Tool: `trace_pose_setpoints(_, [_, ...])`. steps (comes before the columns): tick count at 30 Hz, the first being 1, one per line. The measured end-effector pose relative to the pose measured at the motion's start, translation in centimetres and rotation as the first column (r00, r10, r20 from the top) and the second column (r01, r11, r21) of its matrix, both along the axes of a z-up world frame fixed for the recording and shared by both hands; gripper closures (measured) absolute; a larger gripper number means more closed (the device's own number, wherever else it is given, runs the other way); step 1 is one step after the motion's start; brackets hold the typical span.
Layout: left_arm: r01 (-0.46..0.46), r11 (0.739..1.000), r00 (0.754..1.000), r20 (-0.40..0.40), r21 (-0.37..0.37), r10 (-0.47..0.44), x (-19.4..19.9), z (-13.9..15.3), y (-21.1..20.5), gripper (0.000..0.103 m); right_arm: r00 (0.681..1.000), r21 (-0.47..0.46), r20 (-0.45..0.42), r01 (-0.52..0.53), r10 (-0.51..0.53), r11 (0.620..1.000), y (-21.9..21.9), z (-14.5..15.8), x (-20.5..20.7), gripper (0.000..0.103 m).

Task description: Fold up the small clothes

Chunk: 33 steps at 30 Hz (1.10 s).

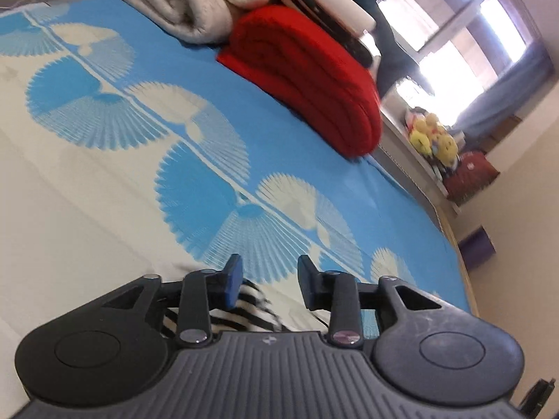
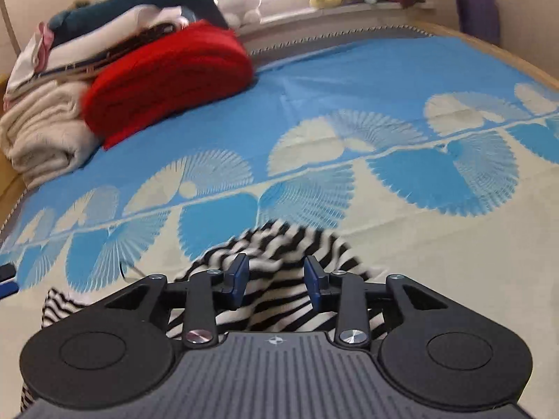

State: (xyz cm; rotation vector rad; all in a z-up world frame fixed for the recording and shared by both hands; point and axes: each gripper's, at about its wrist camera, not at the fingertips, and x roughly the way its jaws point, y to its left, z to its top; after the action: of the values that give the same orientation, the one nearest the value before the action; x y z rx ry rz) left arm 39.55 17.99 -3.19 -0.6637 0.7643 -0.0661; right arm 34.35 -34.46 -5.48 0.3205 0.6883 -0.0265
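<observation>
A black-and-white striped garment (image 2: 279,255) lies crumpled on the bed, mostly under and just ahead of my right gripper (image 2: 276,274). The right jaws stand open above the cloth and hold nothing. In the left wrist view only a small patch of the striped garment (image 1: 251,309) shows under my left gripper (image 1: 269,279), whose jaws are also open and empty. Most of the garment is hidden by the gripper bodies.
The bed sheet (image 2: 367,80) is blue and cream with fan patterns. A folded red blanket (image 2: 167,73) and a cream blanket (image 2: 42,129) are stacked at the head of the bed. Plush toys (image 1: 433,136) sit on the window sill. A purple box (image 1: 477,248) stands beside the bed.
</observation>
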Motion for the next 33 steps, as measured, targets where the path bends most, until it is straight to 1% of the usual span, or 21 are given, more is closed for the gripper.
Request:
trace_pose_setpoints(1, [-0.008, 1.0, 1.0, -0.015, 0.022, 0.008, 0.1, 0.0, 0.6, 0.064, 1.0, -0.004, -0.002, 0.004, -0.004, 1.0, -0.6, 0.1, 0.0, 0.064])
trace_pose_setpoints(3, [0.003, 0.994, 0.996, -0.091, 0.105, 0.006, 0.4, -0.8, 1.3, 0.064, 0.999, -0.009, -0.045, -0.004, 0.003, 1.0, -1.6, -0.6, 0.3, 0.061])
trace_pose_setpoints(5, [0.049, 0.988, 0.986, -0.167, 0.148, -0.024, 0.9, -2.0, 1.4, 0.064, 0.99, -0.028, -0.137, -0.032, 0.028, 0.999, -2.1, -2.0, 1.2, 0.059])
trace_pose_setpoints(8, [0.134, 0.971, 0.969, -0.231, 0.199, -0.086, 1.4, -3.4, 0.8, 0.055, 0.965, -0.129, -0.257, -0.087, 0.052, 0.988, -1.7, -4.2, 2.3, 0.058])
trace_pose_setpoints(10, [0.165, 0.957, 0.96, -0.26, 0.238, -0.102, 1.9, -4.2, 0.3, 0.05, 0.958, -0.214, -0.28, -0.118, 0.054, 0.97, -0.9, -5.2, 2.4, 0.058])
trace_pose_setpoints(13, [0.188, 0.946, 0.955, -0.273, 0.264, -0.113, 2.4, -5.0, -0.6, 0.047, 0.958, -0.241, -0.278, -0.134, 0.063, 0.961, -0.4, -5.5, 2.3, 0.059])
trace_pose_setpoints(14, [0.192, 0.942, 0.955, -0.273, 0.276, -0.114, 2.7, -5.3, -0.8, 0.047, 0.961, -0.25, -0.27, -0.129, 0.059, 0.96, -0.3, -5.3, 2.2, 0.065])
trace_pose_setpoints(15, [0.195, 0.937, 0.957, -0.268, 0.291, -0.116, 2.8, -5.6, -1.1, 0.049, 0.964, -0.249, -0.26, -0.126, 0.059, 0.96, -0.3, -5.1, 2.0, 0.084])
trace_pose_setpoints(16, [0.204, 0.929, 0.959, -0.255, 0.308, -0.126, 3.0, -5.8, -1.4, 0.054, 0.967, -0.238, -0.249, -0.12, 0.059, 0.964, -0.5, -4.8, 1.8, 0.091])
trace_pose_setpoints(18, [0.248, 0.917, 0.954, -0.244, 0.313, -0.175, 3.3, -6.2, -2.2, 0.103, 0.976, -0.208, -0.211, -0.09, 0.045, 0.974, -1.0, -4.1, 1.5, 0.096])
trace_pose_setpoints(20, [0.216, 0.889, 0.969, -0.201, 0.403, -0.145, 3.4, -5.6, -2.9, 0.103, 0.989, -0.183, -0.145, -0.027, 0.0, 0.983, -1.9, -2.8, 1.1, 0.097])
trace_pose_setpoints(21, [0.169, 0.878, 0.982, -0.152, 0.447, -0.112, 3.2, -5.0, -2.9, 0.103, 0.994, -0.177, -0.106, 0.009, -0.028, 0.984, -2.2, -2.2, 0.9, 0.097])
trace_pose_setpoints(22, [0.096, 0.88, 0.995, -0.078, 0.465, -0.068, 2.9, -3.9, -2.5, 0.103, 0.996, -0.169, -0.063, 0.05, -0.061, 0.984, -2.7, -1.5, 0.6, 0.097])
trace_pose_setpoints(24, [0.004, 0.892, 1.0, 0.018, 0.452, -0.013, 2.5, -2.6, -1.8, 0.103, 0.994, -0.171, -0.028, 0.098, -0.104, 0.98, -3.3, -0.9, 0.3, 0.097])
trace_pose_setpoints(25, [-0.008, 0.886, 1.0, 0.023, 0.464, -0.003, 2.5, -2.5, -1.8, 0.103, 0.993, -0.182, -0.039, 0.103, -0.112, 0.978, -3.4, -1.1, 0.4, 0.097])
trace_pose_setpoints(26, [0.006, 0.885, 1.0, 0.002, 0.465, -0.008, 2.7, -2.8, -1.8, 0.103, 0.991, -0.187, -0.08, 0.088, -0.105, 0.978, -3.5, -1.8, 0.8, 0.097])
trace_pose_setpoints(28, [0.058, 0.901, 0.996, -0.08, 0.429, -0.026, 3.4, -4.1, -1.8, 0.102, 0.979, -0.188, -0.182, 0.058, -0.093, 0.98, -3.5, -3.2, 1.5, 0.096])
trace_pose_setpoints(29, [0.091, 0.911, 0.99, -0.136, 0.403, -0.039, 3.9, -4.8, -1.7, 0.098, 0.972, -0.185, -0.216, 0.056, -0.096, 0.981, -3.6, -3.8, 1.7, 0.093])
trace_pose_setpoints(30, [0.128, 0.921, 0.977, -0.209, 0.368, -0.053, 4.3, -5.6, -1.6, 0.086, 0.967, -0.167, -0.242, 0.046, -0.086, 0.985, -3.8, -4.2, 1.7, 0.087])
trace_pose_setpoints(31, [0.148, 0.928, 0.962, -0.267, 0.342, -0.054, 4.6, -6.2, -1.3, 0.082, 0.963, -0.157, -0.258, 0.04, -0.08, 0.987, -4.0, -4.4, 1.8, 0.085])
trace_pose_setpoints(33, [0.127, 0.932, 0.964, -0.262, 0.34, -0.035, 4.2, -5.5, -0.7, 0.078, 0.961, -0.15, -0.263, 0.046, -0.085, 0.988, -4.2, -4.1, 1.5, 0.075])
